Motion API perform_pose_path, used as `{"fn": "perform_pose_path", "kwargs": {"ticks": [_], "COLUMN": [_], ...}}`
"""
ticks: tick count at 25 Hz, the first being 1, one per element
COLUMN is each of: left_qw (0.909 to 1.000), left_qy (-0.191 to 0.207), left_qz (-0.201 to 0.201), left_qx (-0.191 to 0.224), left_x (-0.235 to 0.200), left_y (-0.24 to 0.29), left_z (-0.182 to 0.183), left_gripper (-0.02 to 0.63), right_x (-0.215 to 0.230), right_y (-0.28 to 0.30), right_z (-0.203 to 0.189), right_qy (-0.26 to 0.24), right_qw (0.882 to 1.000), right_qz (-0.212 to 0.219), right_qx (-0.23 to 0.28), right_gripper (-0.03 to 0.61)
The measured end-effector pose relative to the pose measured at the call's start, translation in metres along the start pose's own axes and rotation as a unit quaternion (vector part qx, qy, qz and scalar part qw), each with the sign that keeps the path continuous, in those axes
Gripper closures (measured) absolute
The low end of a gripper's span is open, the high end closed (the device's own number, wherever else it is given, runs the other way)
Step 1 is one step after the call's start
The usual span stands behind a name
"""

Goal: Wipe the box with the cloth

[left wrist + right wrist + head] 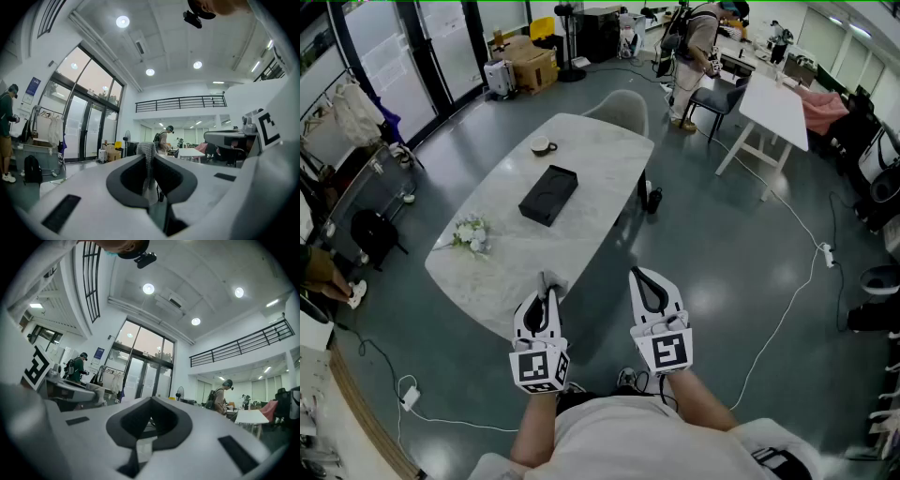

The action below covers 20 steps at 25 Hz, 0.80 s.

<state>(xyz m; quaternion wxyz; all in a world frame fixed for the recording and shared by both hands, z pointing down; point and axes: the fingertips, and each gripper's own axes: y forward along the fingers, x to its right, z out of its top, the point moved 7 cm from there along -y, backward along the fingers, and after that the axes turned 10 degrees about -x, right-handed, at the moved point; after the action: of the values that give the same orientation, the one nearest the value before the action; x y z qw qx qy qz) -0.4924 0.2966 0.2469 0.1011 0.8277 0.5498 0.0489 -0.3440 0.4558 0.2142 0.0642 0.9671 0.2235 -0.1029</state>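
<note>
The black box (548, 195) lies flat near the middle of the white marble counter (591, 159), set at a slant to its long sides, with nothing touching it. Beyond the box, toward the far end of the counter, stands a cup (544, 145). On the near left of the box, close to the counter's edge, lies a small bunch of white flowers (472, 234).

Both grippers are held level on the near side of the box, well apart from it. The left gripper (546, 292) is over the near end of the counter. Its jaws are closed on the grey cloth (551, 279), which stands up in a bunched strip between the tips and hangs down through the gap behind them. The right gripper (645, 281) is beside it, further right of the box and past the counter's edge, over the grey floor (722, 272). Its jaws are pressed together with nothing between them.

Past the far end of the counter, beyond the box, a pale chair (623, 108) is pushed in. Further off to the right of the box stands a white table (778, 108), with a person (698, 47) standing near it. Cardboard cartons (530, 66) sit by the glass doors, far beyond the box.
</note>
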Motion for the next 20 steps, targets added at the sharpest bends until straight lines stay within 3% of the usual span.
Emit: {"fn": "perform_pose_path", "kwargs": {"ticks": [7, 15, 20], "left_qw": [0.9996, 0.9998, 0.999], "left_qy": [0.01, 0.002, -0.001], "left_qz": [-0.027, -0.003, 0.019], "left_qx": [-0.006, -0.018, -0.042], "left_x": [0.027, 0.049, 0.037], "left_y": [0.013, 0.008, 0.007], "left_z": [0.0, -0.016, -0.028], "left_gripper": [0.565, 0.565, 0.565], "right_x": [0.01, 0.016, 0.006], "right_y": [-0.012, -0.013, 0.002], "right_z": [-0.014, -0.048, -0.057], "right_qy": [0.03, 0.075, 0.091], "right_qw": [1.0, 0.994, 0.99], "right_qz": [-0.005, 0.075, 0.098], "right_qx": [0.007, -0.024, -0.035], "right_gripper": [0.552, 0.552, 0.552]}}
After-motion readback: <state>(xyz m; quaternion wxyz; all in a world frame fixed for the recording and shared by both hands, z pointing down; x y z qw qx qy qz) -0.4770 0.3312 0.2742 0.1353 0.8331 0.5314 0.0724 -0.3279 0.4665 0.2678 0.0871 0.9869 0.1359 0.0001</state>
